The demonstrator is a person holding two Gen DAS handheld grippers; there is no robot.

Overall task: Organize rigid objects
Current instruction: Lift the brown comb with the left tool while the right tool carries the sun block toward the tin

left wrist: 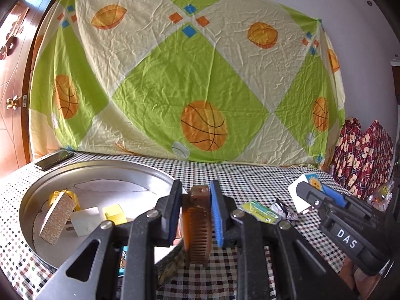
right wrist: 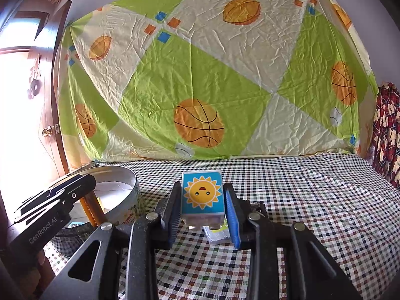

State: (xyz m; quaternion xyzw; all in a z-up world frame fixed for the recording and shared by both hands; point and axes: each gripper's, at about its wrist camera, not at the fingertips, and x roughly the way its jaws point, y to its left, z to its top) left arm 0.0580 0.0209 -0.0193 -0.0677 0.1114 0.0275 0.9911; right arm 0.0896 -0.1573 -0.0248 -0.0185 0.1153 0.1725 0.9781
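Round tin (left wrist: 160,175), left of both claws, already holds several small items; left claw (left wrist: 196,215) grips a brown comb (left wrist: 196,227) at its rim, right claw (right wrist: 202,205) grips a sun-printed box (right wrist: 202,195); green card (left wrist: 260,211) remains on bench.

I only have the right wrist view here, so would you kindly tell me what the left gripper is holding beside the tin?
Observer: The left gripper is shut on a brown comb, teeth facing the right jaw.
Operator: Thank you. What already lies inside the round tin?
Observer: The round tin holds a yellow toy block, a white charger, a yellow cube and a patterned card.
Operator: Is anything on the cloth behind the tin?
Observer: Yes, a dark phone lies flat at the table's far left corner.
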